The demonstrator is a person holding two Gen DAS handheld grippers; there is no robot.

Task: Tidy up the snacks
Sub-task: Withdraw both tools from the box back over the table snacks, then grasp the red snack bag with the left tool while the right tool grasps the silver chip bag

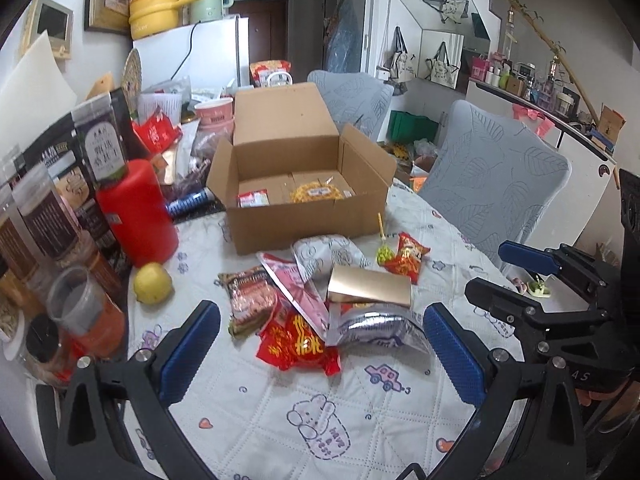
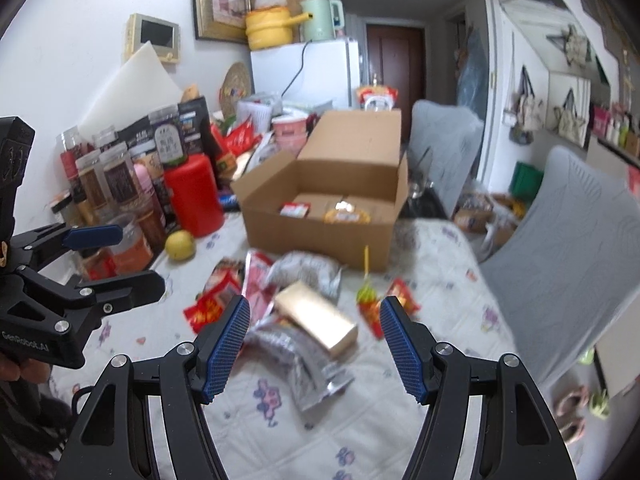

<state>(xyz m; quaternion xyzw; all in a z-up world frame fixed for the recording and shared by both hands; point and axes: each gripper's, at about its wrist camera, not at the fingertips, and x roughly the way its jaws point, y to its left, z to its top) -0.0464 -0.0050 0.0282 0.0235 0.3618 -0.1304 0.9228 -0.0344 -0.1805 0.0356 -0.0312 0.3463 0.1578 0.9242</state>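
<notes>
Both grippers, left gripper (image 1: 320, 354) and right gripper (image 2: 314, 342), hang spread and empty over loose snack packets (image 1: 296, 308) before an open cardboard box (image 1: 296, 184) holding apparently two packets.

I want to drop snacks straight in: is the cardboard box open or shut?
Open. The cardboard box has its lid flap standing up at the back and side flaps spread, showing two snack packets on its floor.

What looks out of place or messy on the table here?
Snack packets lie in a loose overlapping heap in front of the open cardboard box, a gold box tilted on top. A lemon sits loose beside the red canister.
</notes>
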